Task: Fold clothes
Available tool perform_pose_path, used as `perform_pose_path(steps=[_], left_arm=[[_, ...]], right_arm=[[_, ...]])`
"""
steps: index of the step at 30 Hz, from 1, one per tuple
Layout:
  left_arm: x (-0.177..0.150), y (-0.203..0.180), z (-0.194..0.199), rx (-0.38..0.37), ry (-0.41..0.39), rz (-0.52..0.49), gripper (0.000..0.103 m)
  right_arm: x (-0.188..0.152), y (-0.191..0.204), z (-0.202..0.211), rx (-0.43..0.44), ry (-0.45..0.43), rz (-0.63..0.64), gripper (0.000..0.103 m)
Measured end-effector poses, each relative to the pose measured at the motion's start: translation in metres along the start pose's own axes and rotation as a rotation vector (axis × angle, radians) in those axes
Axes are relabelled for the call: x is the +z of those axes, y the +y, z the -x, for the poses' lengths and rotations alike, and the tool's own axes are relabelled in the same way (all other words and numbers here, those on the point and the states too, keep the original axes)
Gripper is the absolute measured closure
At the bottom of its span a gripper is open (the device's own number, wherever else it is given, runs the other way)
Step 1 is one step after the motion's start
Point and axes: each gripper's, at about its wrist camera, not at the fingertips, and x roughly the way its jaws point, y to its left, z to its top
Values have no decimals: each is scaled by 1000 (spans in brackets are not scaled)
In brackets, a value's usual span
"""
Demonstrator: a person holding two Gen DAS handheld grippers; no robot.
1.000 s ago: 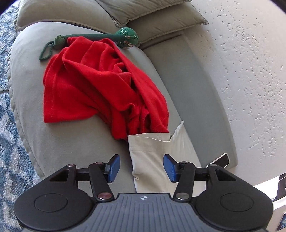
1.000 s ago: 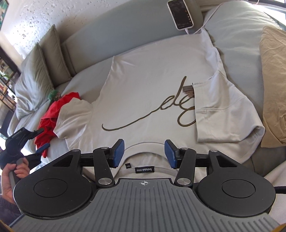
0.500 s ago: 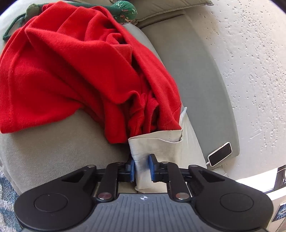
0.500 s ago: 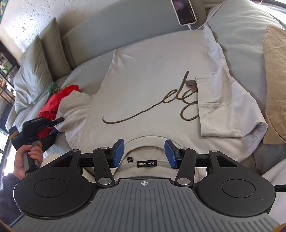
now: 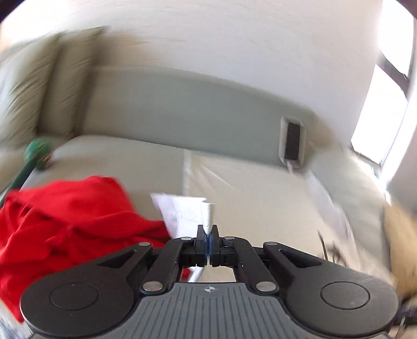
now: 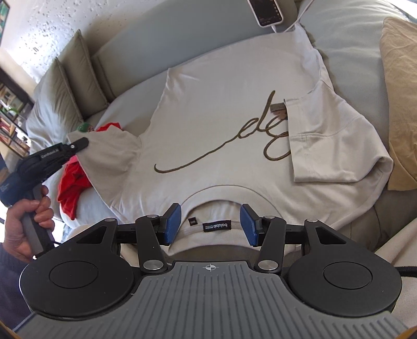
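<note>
- Left gripper (image 5: 208, 236) was clamped on the beige T-shirt's (image 6: 221, 125) sleeve hem (image 5: 208, 216).
- Right gripper (image 6: 209, 224) stood released over the collar.
- T-shirt lay spread on the sofa (image 6: 346, 49).

Setting: a home living room. Evidence: a wide grey-green upholstered fabric sofa (image 6: 346, 39) with olive-grey square back cushions (image 6: 75, 75) and a tan cushion (image 6: 398, 86) at one end; a rough-textured white plaster wall (image 6: 52, 20); dark bookshelves (image 6: 10, 114) filled with books at the far left; a bright window (image 5: 378, 122); a white-cased smartphone (image 6: 265, 11) on a charging cable on the sofa back.
</note>
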Motion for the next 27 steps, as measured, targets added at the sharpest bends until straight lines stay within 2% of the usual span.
perform_pose_path(steps=[2,4,6,7,9,10,11,13,15,16,18,19,20,23,25,27], left_arm=[[-12,-36,-16,7,89,-153,103],[-28,-59,-30,28,182,-220,103],[-40,-64,-44,55,261,-224,100],[-45,-64,-51,69,299,-221,92],[-53,-65,-47,87,305,-199,80],[-52,-65,-38,79,299,-164,58],[-52,-66,-28,70,293,-129,49],[-50,-62,-8,39,275,-32,48],[-48,-40,12,8,213,152,44],[-48,-21,19,31,179,255,42],[-51,18,25,132,130,435,43],[-52,33,24,179,128,490,49],[-53,47,19,200,143,522,49],[-60,78,-2,87,217,633,53],[-62,86,-17,57,259,653,56],[-62,88,-26,52,274,632,58]], right_arm=[[-1,-3,1,8,5,-14,50],[-2,-4,3,11,3,-16,50],[-2,-6,6,17,-1,-20,50],[-2,-7,8,22,-3,-24,50],[-3,-9,10,34,0,-29,49],[-4,-11,11,41,2,-32,48],[-4,-13,12,49,5,-35,47],[-3,-17,14,54,-1,-44,47],[-1,-20,17,51,-18,-53,47],[0,-22,19,49,-27,-57,47],[2,-25,23,45,-46,-65,47],[3,-27,24,45,-53,-73,47],[3,-30,25,49,-57,-83,47],[2,-35,22,65,-46,-113,47],[1,-35,21,70,-38,-118,47],[-1,-34,21,68,-36,-111,47]])
